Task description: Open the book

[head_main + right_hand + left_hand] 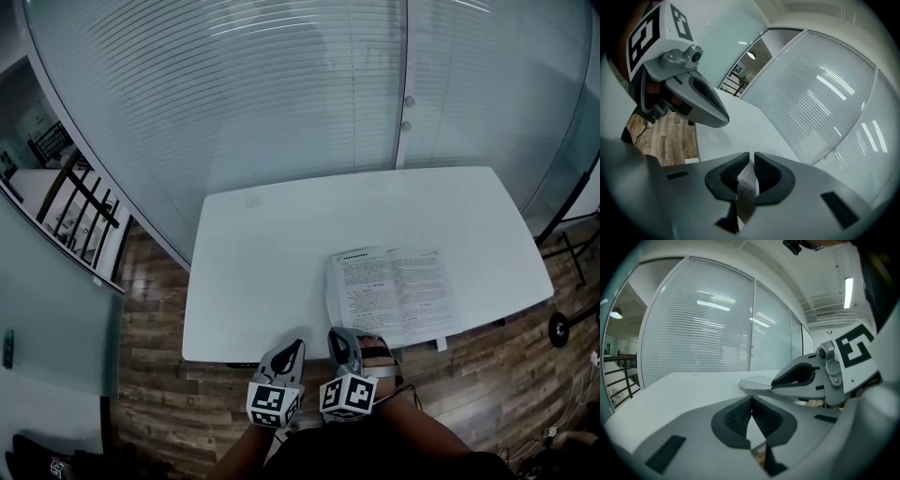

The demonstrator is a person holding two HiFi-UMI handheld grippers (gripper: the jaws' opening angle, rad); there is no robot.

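Open book on table (print too small)

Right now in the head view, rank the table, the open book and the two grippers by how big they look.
Largest: the table.
Next: the open book.
Smallest: the left gripper and right gripper, which look about alike; both are nearest the camera, so their true size is unsure.

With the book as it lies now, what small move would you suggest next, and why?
Probably just ease both grippers back from the table: the book already lies open and flat on it, the left gripper is shut and empty, and the right gripper is shut on only a thin pale strip.
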